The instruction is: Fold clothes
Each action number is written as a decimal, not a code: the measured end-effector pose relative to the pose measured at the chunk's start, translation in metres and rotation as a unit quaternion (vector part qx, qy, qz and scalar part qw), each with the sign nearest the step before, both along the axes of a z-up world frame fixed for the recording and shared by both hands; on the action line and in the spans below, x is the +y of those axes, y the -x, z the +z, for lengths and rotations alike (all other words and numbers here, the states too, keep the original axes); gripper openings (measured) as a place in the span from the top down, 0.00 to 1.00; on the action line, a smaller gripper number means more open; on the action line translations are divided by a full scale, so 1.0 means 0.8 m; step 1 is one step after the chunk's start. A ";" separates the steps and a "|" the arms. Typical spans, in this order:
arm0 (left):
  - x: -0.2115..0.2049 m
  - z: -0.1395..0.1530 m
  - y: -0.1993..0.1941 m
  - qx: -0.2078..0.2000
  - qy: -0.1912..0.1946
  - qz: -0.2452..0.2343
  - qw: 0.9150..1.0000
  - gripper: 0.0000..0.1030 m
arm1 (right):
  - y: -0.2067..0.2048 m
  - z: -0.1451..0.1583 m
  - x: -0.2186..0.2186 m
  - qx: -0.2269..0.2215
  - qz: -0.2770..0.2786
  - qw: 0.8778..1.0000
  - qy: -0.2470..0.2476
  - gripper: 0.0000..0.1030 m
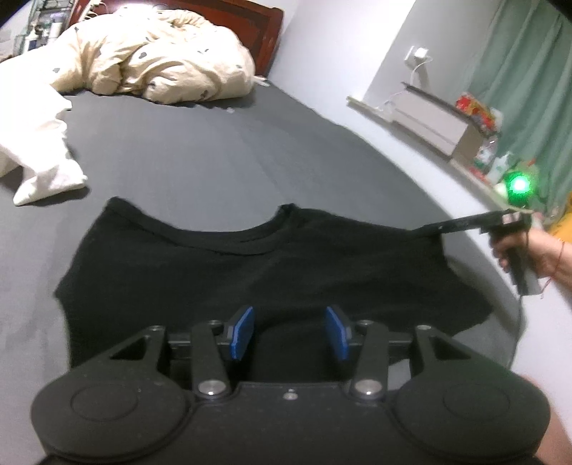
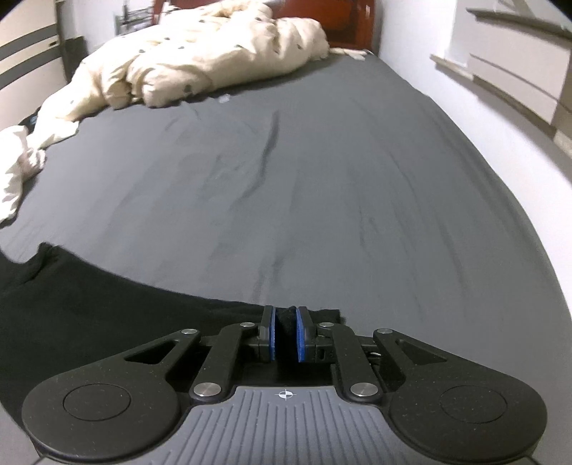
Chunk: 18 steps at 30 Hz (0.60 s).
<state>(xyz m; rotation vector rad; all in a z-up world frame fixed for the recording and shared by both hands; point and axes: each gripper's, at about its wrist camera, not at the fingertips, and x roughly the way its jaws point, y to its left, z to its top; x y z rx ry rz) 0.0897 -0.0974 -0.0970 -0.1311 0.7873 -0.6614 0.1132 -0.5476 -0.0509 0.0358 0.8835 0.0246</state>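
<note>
Between the blue pads of our right tool (image 2: 285, 331) we see a bunched fold of the black shirt (image 2: 89, 314), clenched tight at the garment's edge; the left wrist view shows this same tool (image 1: 434, 227) reaching in from the right to the shirt's far right corner, with a hand (image 1: 518, 250) wrapped around its grip. Our left tool (image 1: 289, 332) hangs over the near middle of the shirt (image 1: 250, 279) with its pads well apart and released, nothing pinched between them, though black cloth lies under the gap. Outward from both tools, the shirt is spread fairly flat across the near part of the bed, collar toward the far side, on a dark grey sheet (image 2: 321, 161) that is creased in the middle. Farther left on the sheet lies a white garment (image 1: 39, 143), crumpled and apart from the shirt. At the head of the bed we see a cream duvet (image 1: 153, 57) heaped against a reddish-brown headboard (image 1: 257, 25). Along the right wall runs a sill with a pale drawer unit (image 1: 429, 125), and beyond it a green curtain (image 1: 529, 71).
</note>
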 end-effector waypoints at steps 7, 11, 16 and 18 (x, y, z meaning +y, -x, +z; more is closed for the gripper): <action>0.011 -0.013 -0.002 0.015 -0.017 0.029 0.999 0.57 | -0.022 -0.013 -0.019 0.001 -0.036 0.999 -0.037 0.88; 0.016 -0.017 -0.004 0.013 -0.023 0.031 0.999 0.57 | -0.017 -0.009 -0.043 -0.021 -0.078 0.992 -0.098 0.82; 0.016 -0.013 -0.006 0.009 -0.025 0.038 0.999 0.57 | -0.005 0.005 -0.068 -0.025 -0.107 0.991 -0.076 0.81; 0.015 -0.009 -0.008 0.006 -0.019 0.037 0.999 0.57 | 0.001 0.010 -0.067 -0.017 -0.085 0.994 -0.072 0.81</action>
